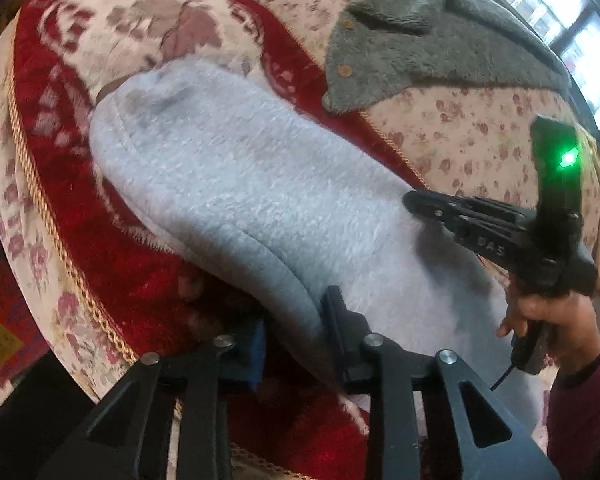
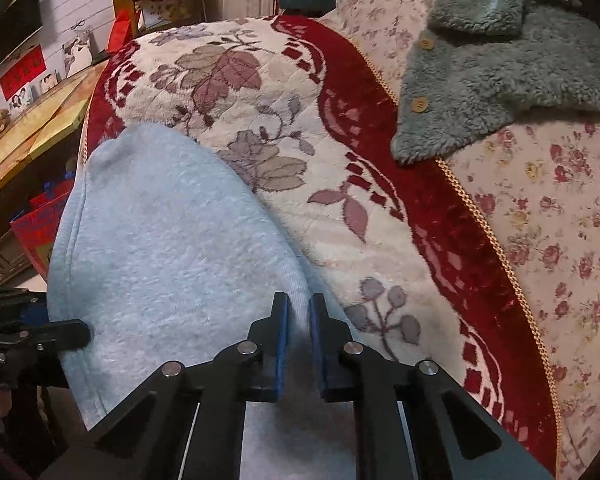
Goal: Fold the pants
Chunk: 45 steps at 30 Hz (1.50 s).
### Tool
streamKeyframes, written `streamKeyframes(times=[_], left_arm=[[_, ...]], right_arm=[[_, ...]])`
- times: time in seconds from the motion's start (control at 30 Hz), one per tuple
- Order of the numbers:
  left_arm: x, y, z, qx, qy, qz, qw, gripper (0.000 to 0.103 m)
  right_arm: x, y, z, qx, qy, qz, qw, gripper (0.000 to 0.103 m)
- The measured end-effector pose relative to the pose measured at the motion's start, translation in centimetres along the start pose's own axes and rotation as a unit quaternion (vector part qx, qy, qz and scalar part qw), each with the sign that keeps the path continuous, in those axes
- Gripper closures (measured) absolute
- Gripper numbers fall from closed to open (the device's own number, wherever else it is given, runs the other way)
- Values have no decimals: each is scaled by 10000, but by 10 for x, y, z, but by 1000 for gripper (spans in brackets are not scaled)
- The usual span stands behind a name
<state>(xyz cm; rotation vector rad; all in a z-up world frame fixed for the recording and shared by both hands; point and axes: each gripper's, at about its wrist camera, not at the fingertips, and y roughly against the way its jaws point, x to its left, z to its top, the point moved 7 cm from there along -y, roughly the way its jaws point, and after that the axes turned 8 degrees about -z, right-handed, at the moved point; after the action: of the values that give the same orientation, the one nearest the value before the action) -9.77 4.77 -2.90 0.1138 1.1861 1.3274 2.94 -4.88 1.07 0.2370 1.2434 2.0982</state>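
The light grey fleece pants [image 1: 236,184] lie lengthwise on a red and cream floral blanket [image 1: 100,240], inside out with the fuzzy side up. In the right wrist view the pants [image 2: 168,240] fill the lower left. My left gripper [image 1: 296,332] has its fingers around the pants' near left edge, with fabric between them. My right gripper [image 2: 298,320] is shut on a ridge of the pants' right edge. The right gripper also shows in the left wrist view [image 1: 416,202], and the left gripper shows at the left of the right wrist view [image 2: 72,332].
A grey-green fuzzy buttoned jacket [image 1: 432,44] lies at the back right on a rose-print cover [image 2: 552,240]. A gold cord edges the blanket [image 2: 484,220]. A window is at far right; a wooden table [image 2: 32,132] and red boxes stand at left.
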Motion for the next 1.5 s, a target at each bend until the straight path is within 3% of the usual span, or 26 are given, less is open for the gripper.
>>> streamKeyframes(times=[0.13,0.3,0.4,0.47,0.5,0.7,0.73,0.77,0.8,0.83,1.07,1.13,1.2,1.3,1.5], left_arm=[[9,4,-5,7,138,52,9999,57],[-6,19,-5,-219,-68,-88,9997,46],[-14,14,-10,-132,-128,-148,9997,46],[-15,9,-15,-43,-165,-72,9998,46],[-14,7,-18,28,-106,-122,9999,46],[-16,-8,-28,143,34,-203,9997,46],[-16,-8,-26,96,42,-217,9997,51],[-17,-7,-25,38,28,-196,9998,57],[-17,-5,-23,-11,26,-141,9999,71],[-16,-1,-21,-56,47,-128,9999,74],[-17,3,-21,20,-13,-1,10000,72],[-26,8,-21,31,-100,-121,9999,57],[-34,11,-21,0,-243,-160,9996,51],[-33,3,-23,48,-317,-93,9994,50],[-12,-19,-29,279,31,-184,9994,51]], right_arm=[[3,-2,0,-15,25,48,10000,90],[1,-9,0,68,-92,151,9998,87],[0,-13,0,125,-33,86,9999,73],[0,-15,-1,173,-63,144,9997,56],[1,-15,-1,190,-59,182,9996,55],[6,-18,-4,126,207,132,9996,55],[7,-19,-3,121,222,122,9996,56],[8,-22,-3,148,224,151,9995,65],[9,-25,-4,214,228,171,9994,71],[10,-27,-3,233,237,160,9993,77],[10,-24,-4,162,197,219,9994,83],[11,-23,-5,141,203,212,9995,83],[11,-23,-5,137,242,197,9994,83],[11,-22,-6,133,223,209,9994,83],[10,-24,-6,93,209,257,9994,82]])
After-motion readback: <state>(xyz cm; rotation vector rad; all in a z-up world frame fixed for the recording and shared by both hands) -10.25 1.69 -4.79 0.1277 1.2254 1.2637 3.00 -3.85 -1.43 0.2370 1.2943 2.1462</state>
